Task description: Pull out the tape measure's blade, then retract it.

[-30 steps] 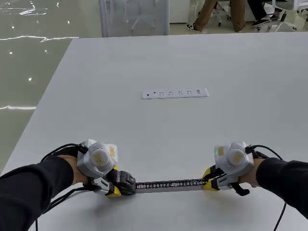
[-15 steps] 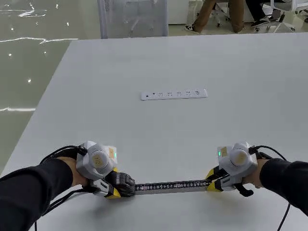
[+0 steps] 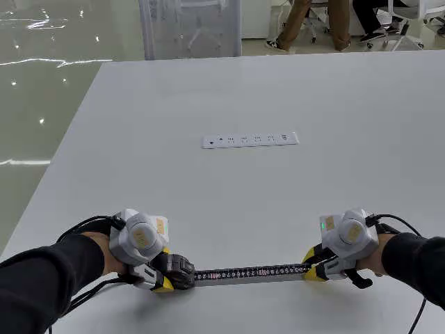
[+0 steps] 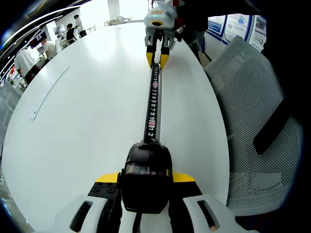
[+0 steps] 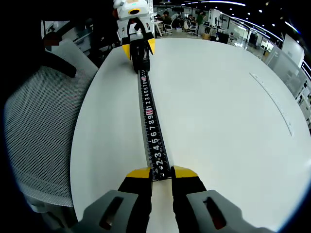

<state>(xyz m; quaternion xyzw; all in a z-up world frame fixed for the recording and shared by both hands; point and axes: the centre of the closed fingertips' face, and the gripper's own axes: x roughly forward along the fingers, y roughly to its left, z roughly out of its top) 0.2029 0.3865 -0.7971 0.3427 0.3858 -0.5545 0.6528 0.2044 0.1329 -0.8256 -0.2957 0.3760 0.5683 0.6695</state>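
One blade [image 5: 150, 116], numerals 2 to 9 legible

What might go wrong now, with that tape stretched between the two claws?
The right gripper pinches only the tip of the blade; if it slips, the blade would likely snap back toward the case held in the left gripper. The blade also lies near the front edge of the table, so a loose end might whip off it.
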